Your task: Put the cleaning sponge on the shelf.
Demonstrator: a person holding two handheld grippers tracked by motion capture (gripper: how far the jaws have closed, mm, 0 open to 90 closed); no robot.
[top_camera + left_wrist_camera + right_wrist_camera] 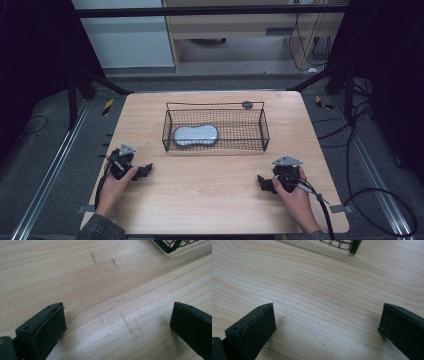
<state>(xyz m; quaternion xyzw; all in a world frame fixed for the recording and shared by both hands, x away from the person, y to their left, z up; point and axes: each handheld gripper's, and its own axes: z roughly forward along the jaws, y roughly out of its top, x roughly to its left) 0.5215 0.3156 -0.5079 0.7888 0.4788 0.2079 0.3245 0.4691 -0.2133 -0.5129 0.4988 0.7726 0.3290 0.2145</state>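
Both the left gripper [145, 171] and right gripper [262, 182] rest spread wide, holding nothing, low in the frame. The grey pouch [195, 135] lies inside the wire basket [215, 148] at centre; a careless reach could snag the rim and drag it.

Past the far edge of the wooden table [210, 200] stands a pale cabinet [240, 30]. Black cables [348, 165] sprawl on the floor to the table's right, and a metal rail [52, 175] runs along its left.

basket [215, 131] mid-table [210, 200], far side | pad [195, 135] in basket, left part | claws near edge, left [145, 171] and right [263, 183]
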